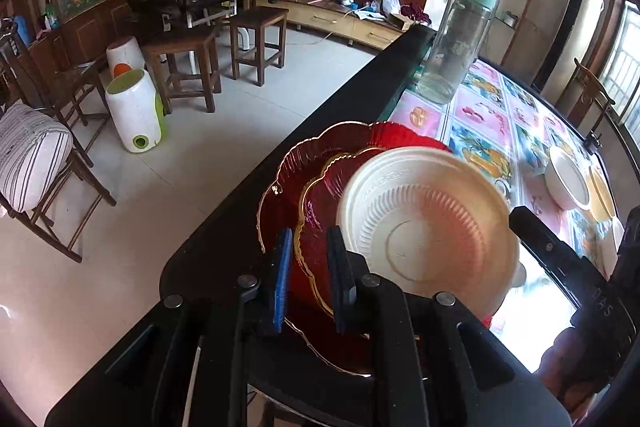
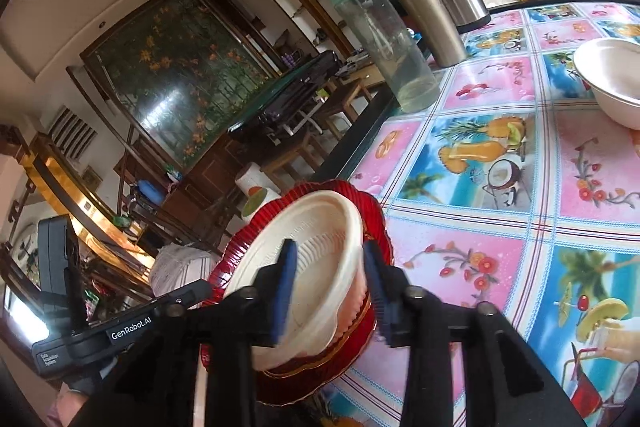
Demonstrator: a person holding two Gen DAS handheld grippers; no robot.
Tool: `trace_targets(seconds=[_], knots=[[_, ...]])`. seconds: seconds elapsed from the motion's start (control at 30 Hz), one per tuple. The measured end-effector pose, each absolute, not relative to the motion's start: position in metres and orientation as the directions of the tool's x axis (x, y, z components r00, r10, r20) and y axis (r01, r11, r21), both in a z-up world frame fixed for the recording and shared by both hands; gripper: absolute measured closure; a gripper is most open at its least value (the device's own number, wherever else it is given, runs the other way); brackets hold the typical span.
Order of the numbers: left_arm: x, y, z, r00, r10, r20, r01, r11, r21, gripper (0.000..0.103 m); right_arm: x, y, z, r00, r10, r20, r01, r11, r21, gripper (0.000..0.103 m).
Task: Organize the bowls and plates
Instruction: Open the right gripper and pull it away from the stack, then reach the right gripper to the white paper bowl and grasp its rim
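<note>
The right gripper (image 2: pixel 330 287) had its two blue-padded fingers on either side of the wall of a cream bowl (image 2: pixel 304 267), one finger inside and one outside, so it looked clamped on the bowl. The bowl was tilted, with its open mouth turned toward ten o'clock in the right wrist view, and it hung just over the red plates (image 2: pixel 372 211), which were stacked at the table edge. Whether its lower rim already touched the top plate I could not tell, because the picture was blurred there.

The left gripper (image 1: pixel 310 275) was at six o'clock of the same stack. Its fingers stood on either side of the gold rim of the red plates, close to it, but it was not clear if they pinched the rim or only straddled it.

In my judgement the coming move depended on one thing: the bowl lay straight ahead of the right gripper, at twelve o'clock, and directly above the plates, so the right hand was the nearer one to lower it level.

Farther out, at two o'clock in the right view, a second cream bowl (image 2: pixel 612 83) sat on the patterned tablecloth (image 2: pixel 500 267), well apart. A clear bottle (image 2: pixel 384 43) stood at twelve o'clock.
</note>
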State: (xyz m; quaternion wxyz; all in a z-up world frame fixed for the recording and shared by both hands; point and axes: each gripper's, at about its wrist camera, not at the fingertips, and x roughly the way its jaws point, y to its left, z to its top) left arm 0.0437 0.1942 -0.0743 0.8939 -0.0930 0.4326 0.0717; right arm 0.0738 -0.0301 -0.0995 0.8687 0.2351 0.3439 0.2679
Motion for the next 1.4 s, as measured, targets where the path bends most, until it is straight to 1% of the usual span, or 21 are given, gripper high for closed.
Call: trace_targets(seconds=[0.17, 0.3, 0.33, 0.37, 0.43, 0.5, 0.6, 0.73, 0.9, 1.1, 1.17, 1.23, 1.27, 1.33, 1.37, 1.4], knots=[[0.041, 0.184, -0.064, 0.641, 0.038, -0.767, -0.185, 0.977, -0.106, 0.088, 0.073, -0.055, -0.095, 0.654, 0.617, -0.437, -0.273, 0.732, 0.625, 0.061], [0.037, 0.167, -0.053, 0.665, 0.007, -0.747, -0.138, 0.984, -0.113, 0.088, 0.072, -0.088, -0.093, 0.689, 0.583, -0.43, -0.225, 0.736, 0.638, 0.061], [0.036, 0.161, -0.05, 0.67, -0.004, -0.742, -0.122, 0.986, -0.115, 0.086, 0.072, -0.098, -0.093, 0.697, 0.573, -0.43, -0.211, 0.738, 0.641, 0.061], [0.036, 0.155, -0.047, 0.673, -0.013, -0.739, -0.108, 0.987, -0.116, 0.084, 0.072, -0.109, -0.093, 0.707, 0.561, -0.432, -0.195, 0.741, 0.643, 0.061], [0.033, 0.138, -0.043, 0.681, -0.033, -0.732, -0.073, 0.991, -0.113, 0.067, 0.07, -0.132, -0.092, 0.727, 0.533, -0.433, -0.164, 0.747, 0.644, 0.061], [0.032, 0.117, -0.041, 0.682, -0.062, -0.729, -0.021, 0.994, -0.104, 0.057, 0.065, -0.157, -0.091, 0.753, 0.504, -0.423, -0.134, 0.747, 0.651, 0.061], [0.03, 0.081, -0.04, 0.673, -0.1, -0.732, 0.065, 0.995, -0.076, 0.053, 0.056, -0.192, -0.088, 0.789, 0.458, -0.409, -0.094, 0.749, 0.656, 0.06], [0.032, 0.027, -0.046, 0.623, -0.162, -0.765, 0.186, 0.981, -0.055, 0.044, 0.039, -0.237, -0.081, 0.834, 0.394, -0.386, -0.059, 0.76, 0.647, 0.059], [0.04, -0.037, -0.058, 0.495, -0.274, -0.824, 0.329, 0.937, -0.114, 0.043, 0.01, -0.305, -0.069, 0.893, 0.284, -0.35, -0.004, 0.782, 0.624, 0.054], [0.056, -0.118, -0.058, 0.33, -0.381, -0.864, 0.442, 0.871, -0.215, 0.044, -0.013, -0.402, -0.047, 0.926, 0.141, -0.35, 0.107, 0.792, 0.601, 0.053], [0.065, -0.144, -0.051, 0.28, -0.412, -0.867, 0.465, 0.848, -0.253, 0.044, -0.013, -0.434, -0.032, 0.922, 0.094, -0.375, 0.15, 0.807, 0.571, 0.05], [0.079, -0.17, -0.043, 0.237, -0.434, -0.869, 0.471, 0.834, -0.288, 0.044, -0.01, -0.463, -0.015, 0.922, 0.065, -0.382, 0.179, 0.802, 0.569, 0.049], [0.088, -0.184, -0.038, 0.214, -0.447, -0.869, 0.472, 0.826, -0.308, 0.044, -0.006, -0.476, -0.008, 0.912, 0.056, -0.405, 0.202, 0.801, 0.564, 0.045], [0.105, -0.208, -0.03, 0.192, -0.454, -0.87, 0.463, 0.823, -0.328, 0.043, 0.014, -0.501, -0.001, 0.858, 0.038, -0.512, 0.283, 0.798, 0.533, 0.044], [0.114, -0.218, -0.026, 0.189, -0.452, -0.872, 0.457, 0.826, -0.329, 0.041, 0.022, -0.511, -0.003, 0.835, 0.042, -0.549, 0.309, 0.789, 0.531, 0.044], [0.121, -0.226, -0.023, 0.185, -0.451, -0.873, 0.452, 0.828, -0.332, 0.036, 0.029, -0.522, -0.009, 0.814, 0.053, -0.579, 0.335, 0.77, 0.543, 0.044]])
